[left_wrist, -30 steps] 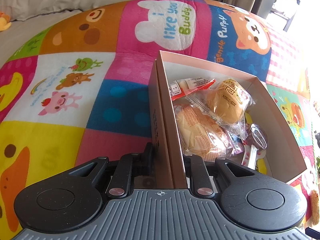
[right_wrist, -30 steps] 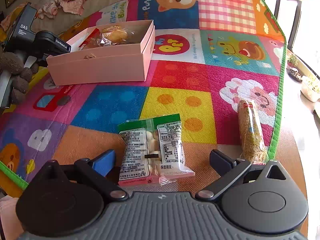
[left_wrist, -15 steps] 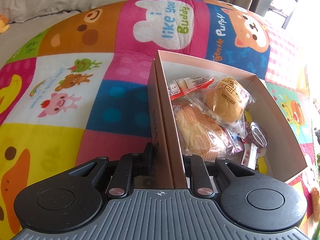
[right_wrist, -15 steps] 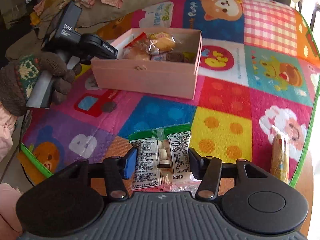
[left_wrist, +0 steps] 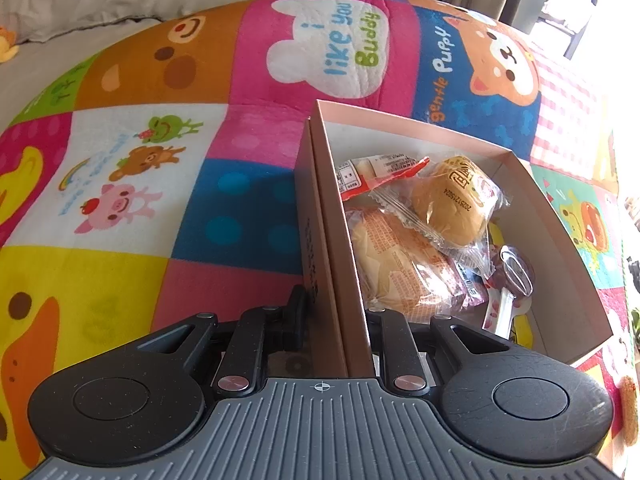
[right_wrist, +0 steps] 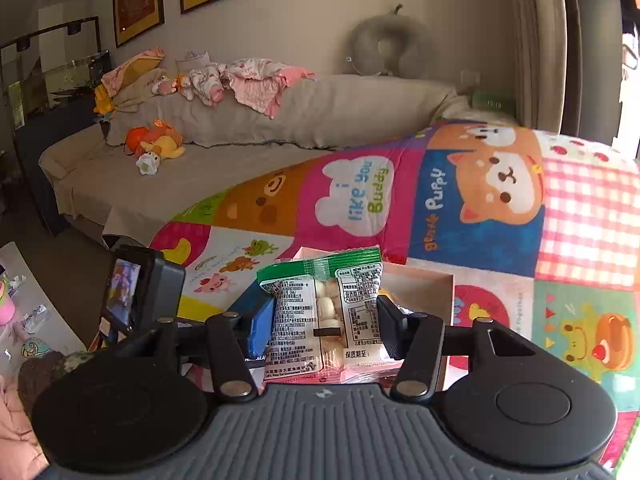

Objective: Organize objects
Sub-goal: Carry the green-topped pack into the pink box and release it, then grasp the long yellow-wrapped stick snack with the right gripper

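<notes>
2 grippers — left gripper (left_wrist: 334, 320) fingers clamped on box (left_wrist: 552, 220) wall, right gripper (right_wrist: 325, 316) fingers clamped on 1 snack packet (right_wrist: 324, 308).

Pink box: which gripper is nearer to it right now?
Left. The left gripper is clamped on the pink box wall. The right gripper holds the green-topped snack packet in front of the box, apart from it.

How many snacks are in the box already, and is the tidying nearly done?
At least three wrapped snacks lie in the pink box, which the left gripper grips by its wall. The right gripper holds a green-topped packet near the box. Dropping it in is left.
</notes>
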### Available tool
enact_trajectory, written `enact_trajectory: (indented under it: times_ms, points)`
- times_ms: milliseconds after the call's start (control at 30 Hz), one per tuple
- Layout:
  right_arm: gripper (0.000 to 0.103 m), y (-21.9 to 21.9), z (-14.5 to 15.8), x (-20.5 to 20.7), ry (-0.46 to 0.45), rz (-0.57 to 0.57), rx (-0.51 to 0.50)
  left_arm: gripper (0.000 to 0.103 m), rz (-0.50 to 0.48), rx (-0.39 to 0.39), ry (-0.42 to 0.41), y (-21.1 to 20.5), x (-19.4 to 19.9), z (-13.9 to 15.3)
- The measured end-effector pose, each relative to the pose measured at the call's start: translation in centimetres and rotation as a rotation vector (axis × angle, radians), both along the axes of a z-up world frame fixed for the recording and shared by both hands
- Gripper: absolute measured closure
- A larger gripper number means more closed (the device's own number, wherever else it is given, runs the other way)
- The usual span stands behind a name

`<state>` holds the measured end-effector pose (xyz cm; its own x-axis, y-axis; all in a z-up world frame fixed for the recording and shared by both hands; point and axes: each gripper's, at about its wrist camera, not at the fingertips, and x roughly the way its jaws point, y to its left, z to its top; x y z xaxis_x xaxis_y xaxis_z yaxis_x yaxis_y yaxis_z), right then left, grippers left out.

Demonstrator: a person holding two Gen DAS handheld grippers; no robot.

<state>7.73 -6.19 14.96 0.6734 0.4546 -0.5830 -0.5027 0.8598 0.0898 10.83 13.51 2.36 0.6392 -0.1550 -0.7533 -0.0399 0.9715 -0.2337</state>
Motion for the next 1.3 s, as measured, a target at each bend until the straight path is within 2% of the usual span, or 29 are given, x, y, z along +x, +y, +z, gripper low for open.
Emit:
enact_trajectory:
  times_ms: [100,200,300,433,600,800,967,1167,1267,1300]
  points:
    - [0.034,-0.2,-1.2,1.5,0.023,-0.046,0.025,0.082,0.002,-0.006,-0.005,0.0,-0.1,-0.1]
    - [0.030,-1.8,-1.4,1.1,-0.001,-0.066,0.031,0.082,0.004,-0.006,-0.006,0.0,-0.1,-0.1]
    - [0.018,-4.1,-1.4,-0.5,-0.063,-0.118,-0.012,0.082,0.009,-0.006,-0.005,-0.1,-0.1,0.0]
    - [0.013,-8.6,-3.1,-3.6,-0.107,-0.249,-0.116,0.082,0.018,-0.009,-0.007,-0.1,-0.2,0.0]
    - [0.013,-13.9,-7.6,-6.9,-0.011,-0.398,-0.216,0.082,0.016,-0.014,-0.008,0.0,-0.2,0.0]
    - [0.013,-18.2,-11.6,-9.2,0.093,-0.550,-0.162,0.082,0.013,-0.007,-0.003,0.0,-0.2,0.0]
    - [0.013,-18.9,-13.3,-8.6,0.141,-0.582,-0.131,0.082,0.011,-0.006,-0.004,-0.1,-0.2,0.0]
    - [0.014,-18.9,-13.6,-8.5,0.153,-0.578,-0.115,0.082,0.007,-0.003,-0.004,-0.1,-0.2,0.0]
    - [0.025,-18.8,-13.6,-8.7,0.172,-0.563,-0.095,0.082,0.008,-0.003,-0.005,-0.1,-0.2,0.0]
    - [0.032,-18.7,-13.7,-8.7,0.184,-0.556,-0.084,0.082,0.009,-0.004,-0.005,-0.1,-0.2,0.0]
